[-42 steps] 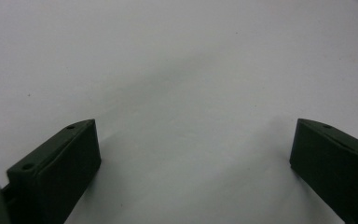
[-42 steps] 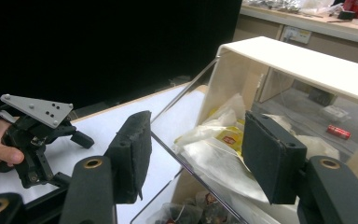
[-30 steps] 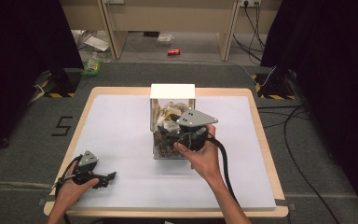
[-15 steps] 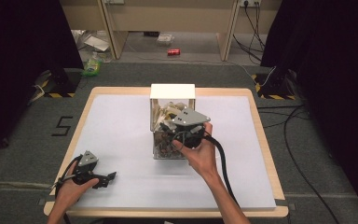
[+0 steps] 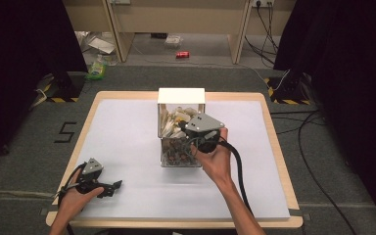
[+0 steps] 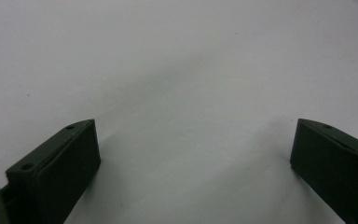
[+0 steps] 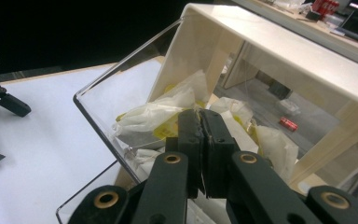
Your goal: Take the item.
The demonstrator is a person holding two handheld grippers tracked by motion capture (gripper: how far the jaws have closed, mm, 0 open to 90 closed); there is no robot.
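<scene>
Left gripper (image 5: pixel 108 186) resting near the tabletop's (image 5: pixel 127 132) near left corner, jaws spread wide over bare white surface, right gripper (image 7: pixel 200 122) at the tabletop's middle, jaws pressed together with nothing visibly between them, over the clear box (image 5: pixel 181 128) of white packets (image 7: pixel 161 114), box standing toward the far edge.

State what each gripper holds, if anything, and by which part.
Left gripper: nothing, jaws wide apart. Right gripper: jaws closed above the clear box; anything pinched between them cannot be told.
</scene>
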